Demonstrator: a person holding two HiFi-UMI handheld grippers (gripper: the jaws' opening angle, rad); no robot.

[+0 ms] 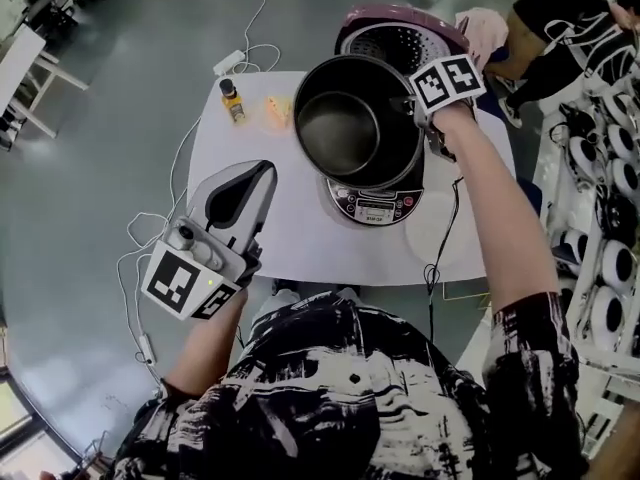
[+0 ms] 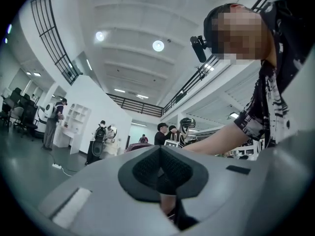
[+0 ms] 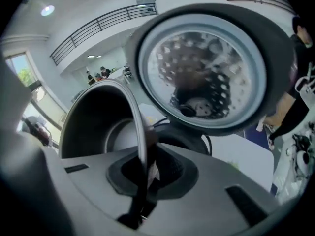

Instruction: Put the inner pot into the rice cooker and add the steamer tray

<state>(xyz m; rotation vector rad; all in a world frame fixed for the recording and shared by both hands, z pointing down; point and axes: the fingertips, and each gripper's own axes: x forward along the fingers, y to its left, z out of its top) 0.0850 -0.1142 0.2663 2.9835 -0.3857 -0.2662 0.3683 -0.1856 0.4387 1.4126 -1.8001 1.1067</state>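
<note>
Inner pot point(image 1: 357, 123) is hanging just above the open rice cooker point(image 1: 375, 206) at the far side of the table point(image 1: 300, 238), right gripper point(image 1: 420, 110) clamped on its right rim; left gripper point(image 1: 256, 174) near left, jaws together, empty

No legible text in any view.
Rice cooker point(image 1: 375, 206) control panel: print too small to read.
Bottle point(image 1: 233, 100) label: blurred.
Left cube point(image 1: 185, 280) and right cube point(image 1: 448, 80): black-and-white square markers only, no characters.

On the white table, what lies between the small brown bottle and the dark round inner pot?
One small pale-yellow object on the white table, seen in the head view.
</note>
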